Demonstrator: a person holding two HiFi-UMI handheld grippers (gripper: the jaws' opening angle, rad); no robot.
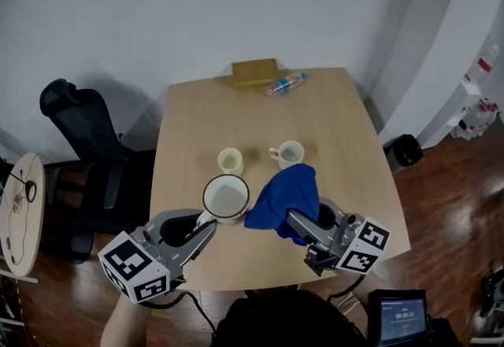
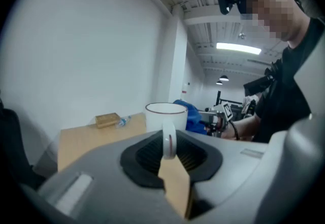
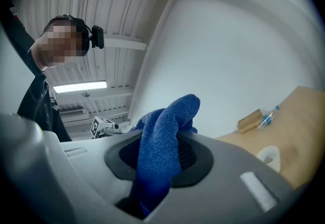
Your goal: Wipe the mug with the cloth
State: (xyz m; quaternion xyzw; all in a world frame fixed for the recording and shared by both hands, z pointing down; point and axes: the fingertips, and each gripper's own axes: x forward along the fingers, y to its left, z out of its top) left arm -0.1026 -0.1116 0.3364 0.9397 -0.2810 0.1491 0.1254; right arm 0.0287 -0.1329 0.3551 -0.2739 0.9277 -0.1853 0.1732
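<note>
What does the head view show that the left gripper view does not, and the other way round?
Only the head view: a yellowish cup, a small white cup and a black chair. Only the left gripper view: a ceiling lamp, and the left claw shut on the handle of the white mug. Both: that mug, the blue cloth, the wooden box and the bottle.

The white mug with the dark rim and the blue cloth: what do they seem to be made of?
White mug with dark rim: glossy, thin dark-edged lip suggests enamelled metal, possibly ceramic. Blue cloth: soft matte microfibre or terry, judging by its looped, fuzzy weave.
</note>
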